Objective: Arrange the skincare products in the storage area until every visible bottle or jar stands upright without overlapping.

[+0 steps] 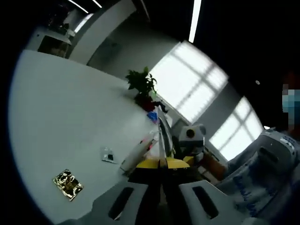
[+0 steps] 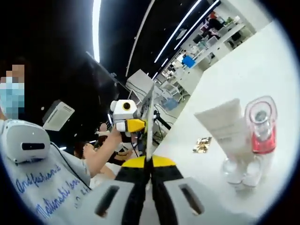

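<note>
A white tube point(image 2: 228, 132) stands cap-down on the white table point(image 2: 243, 65), touching a pink bottle point(image 2: 260, 125) with a clear cap. In the left gripper view the white tube point(image 1: 137, 154) and a bit of the pink bottle point(image 1: 151, 144) sit just left of my jaws. My left gripper point(image 1: 160, 136) is shut with nothing in it, raised beside them. My right gripper point(image 2: 149, 129) is also shut and empty, left of the tube and apart from it. The left gripper point(image 2: 125, 117) appears in the right gripper view, held by a hand.
A gold foil packet point(image 1: 68, 184) and a small sachet point(image 1: 108, 155) lie on the table point(image 1: 61, 117). The gold packet point(image 2: 202, 144) lies beyond the tube. A potted plant point(image 1: 142, 86) stands at the far edge. A person point(image 1: 262, 168) is close on the right.
</note>
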Demonstrator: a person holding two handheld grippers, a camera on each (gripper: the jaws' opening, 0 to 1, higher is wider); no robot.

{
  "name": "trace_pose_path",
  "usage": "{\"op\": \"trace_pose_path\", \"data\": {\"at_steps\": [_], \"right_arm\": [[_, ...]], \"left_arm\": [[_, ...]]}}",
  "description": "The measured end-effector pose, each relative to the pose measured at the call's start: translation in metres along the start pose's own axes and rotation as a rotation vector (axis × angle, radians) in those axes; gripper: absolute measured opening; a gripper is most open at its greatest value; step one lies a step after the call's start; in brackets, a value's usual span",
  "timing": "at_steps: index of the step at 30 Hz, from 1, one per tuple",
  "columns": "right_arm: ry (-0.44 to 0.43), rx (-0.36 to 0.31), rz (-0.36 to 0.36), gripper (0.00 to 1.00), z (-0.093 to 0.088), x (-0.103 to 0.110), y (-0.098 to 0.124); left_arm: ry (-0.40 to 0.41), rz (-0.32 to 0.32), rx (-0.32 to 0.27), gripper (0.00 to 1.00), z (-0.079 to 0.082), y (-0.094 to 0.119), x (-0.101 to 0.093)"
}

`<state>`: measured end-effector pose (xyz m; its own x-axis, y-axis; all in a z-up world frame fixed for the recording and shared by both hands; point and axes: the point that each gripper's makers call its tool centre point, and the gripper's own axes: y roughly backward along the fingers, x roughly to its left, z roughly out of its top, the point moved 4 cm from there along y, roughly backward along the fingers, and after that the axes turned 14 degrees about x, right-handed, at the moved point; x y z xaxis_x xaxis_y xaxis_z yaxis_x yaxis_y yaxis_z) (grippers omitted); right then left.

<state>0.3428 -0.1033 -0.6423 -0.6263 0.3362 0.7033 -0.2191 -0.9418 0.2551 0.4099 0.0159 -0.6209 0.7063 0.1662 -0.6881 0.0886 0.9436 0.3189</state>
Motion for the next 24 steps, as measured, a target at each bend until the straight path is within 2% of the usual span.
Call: {"op": "trace_pose_path", "data": {"at_steps": [9,13,18,24], "right_arm": [[-0.060,0.019,-0.058,0.02,-0.016,-0.015,-0.008],[-0.079,0.019,-0.073,0.02,-0.020,-0.018,-0.009],[-0.102,0.013,-0.086,0.02,-0.025,-0.022,-0.009],[-0.121,0.020,-0.100,0.01,-0.031,-0.029,-0.008]], "left_arm": [[0.058,0.028,0.024,0.00,-0.011,-0.011,0.026],[0.080,0.016,0.032,0.00,-0.016,-0.014,0.032],[0.068,0.036,0.040,0.00,-0.017,-0.016,0.038],[0.077,0.068,0.053,0.05,-0.020,-0.016,0.050]]}}
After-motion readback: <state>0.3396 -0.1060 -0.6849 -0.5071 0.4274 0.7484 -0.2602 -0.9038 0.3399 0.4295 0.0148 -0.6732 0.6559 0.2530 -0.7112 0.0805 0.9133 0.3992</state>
